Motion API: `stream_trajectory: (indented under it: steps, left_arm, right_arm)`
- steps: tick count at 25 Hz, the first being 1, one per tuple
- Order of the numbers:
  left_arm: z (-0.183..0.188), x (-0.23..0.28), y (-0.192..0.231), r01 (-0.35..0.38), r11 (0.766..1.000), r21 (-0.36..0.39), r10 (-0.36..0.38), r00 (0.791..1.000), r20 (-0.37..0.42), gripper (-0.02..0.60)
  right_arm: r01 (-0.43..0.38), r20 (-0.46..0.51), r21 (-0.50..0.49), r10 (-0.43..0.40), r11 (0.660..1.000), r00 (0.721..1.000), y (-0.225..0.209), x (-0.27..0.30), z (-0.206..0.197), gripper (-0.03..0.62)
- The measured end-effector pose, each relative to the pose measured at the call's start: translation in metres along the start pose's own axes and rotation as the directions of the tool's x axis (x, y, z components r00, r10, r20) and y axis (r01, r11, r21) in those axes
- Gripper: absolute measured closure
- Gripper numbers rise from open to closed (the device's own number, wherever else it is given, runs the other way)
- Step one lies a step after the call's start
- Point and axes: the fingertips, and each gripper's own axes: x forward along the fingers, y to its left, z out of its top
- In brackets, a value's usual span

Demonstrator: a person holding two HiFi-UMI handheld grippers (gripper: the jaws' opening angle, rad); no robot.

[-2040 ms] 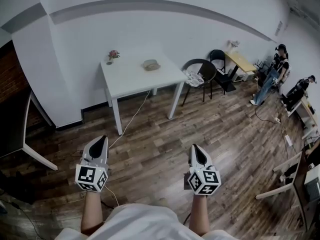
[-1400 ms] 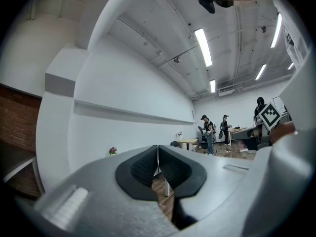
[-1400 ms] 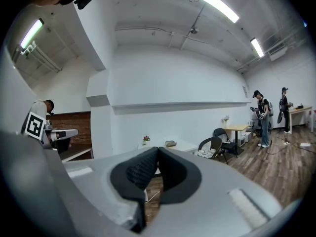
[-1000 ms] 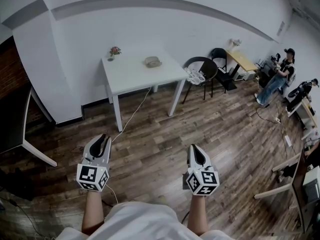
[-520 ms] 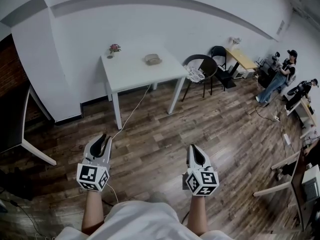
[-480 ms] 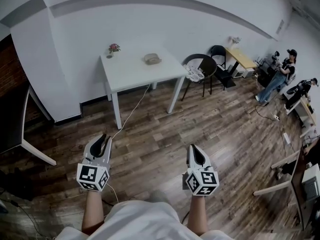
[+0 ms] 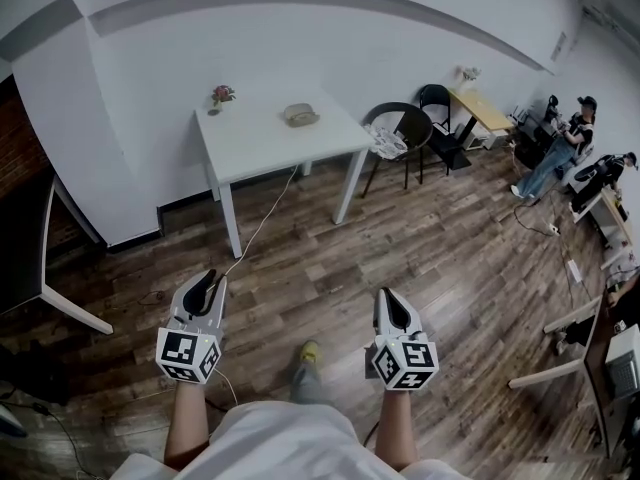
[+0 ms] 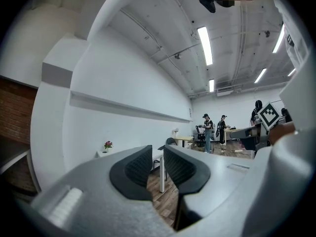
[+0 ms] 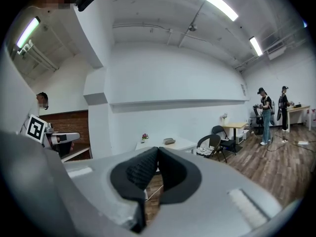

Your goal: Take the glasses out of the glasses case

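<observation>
The glasses case (image 7: 299, 114) is a small grey-beige pouch lying shut on a white table (image 7: 270, 143) by the far wall; I cannot see any glasses. It also shows in the right gripper view as the glasses case (image 9: 169, 141). Both grippers hang over the wood floor, well short of the table. My left gripper (image 7: 203, 286) has its jaws slightly parted, with nothing between them; the left gripper (image 8: 158, 154) shows a narrow gap. My right gripper (image 7: 388, 302) is shut on nothing, and the right gripper (image 9: 158, 151) has its pads touching. In the left gripper view the jaws hide the case.
A small flower vase (image 7: 220, 96) stands at the table's back left corner. Black chairs (image 7: 405, 138) and a wooden desk (image 7: 482, 114) lie right of the table. People (image 7: 565, 138) stand far right. A cable (image 7: 262, 223) runs under the table. A dark table (image 7: 45, 268) edges in at left.
The left gripper's jaws have parted a little. A shoe has come into view between the grippers, and the table has slid slightly left in the head view.
</observation>
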Motion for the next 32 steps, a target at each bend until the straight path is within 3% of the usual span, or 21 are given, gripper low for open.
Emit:
stream_trajectory:
  steps: [17,24,32]
  left_arm:
    - [-0.007,0.066,0.026,-0.07,0.997,-0.013,0.07,0.997,-0.015,0.502]
    - [-0.013,0.116,0.045,-0.12,0.993,-0.005,0.12,0.993,-0.01,0.502]
    - [-0.016,0.195,0.039,-0.118,0.993,0.015,0.119,0.993,-0.02,0.502]
  right_arm:
    - [-0.04,-0.01,0.004,0.04,0.999,0.999,-0.035,0.08,0.009,0.591]
    - [-0.071,0.003,0.004,0.071,0.997,0.997,-0.06,0.141,0.017,0.591]
    - [-0.092,0.005,0.033,0.092,0.995,0.996,-0.105,0.205,0.021,0.591]
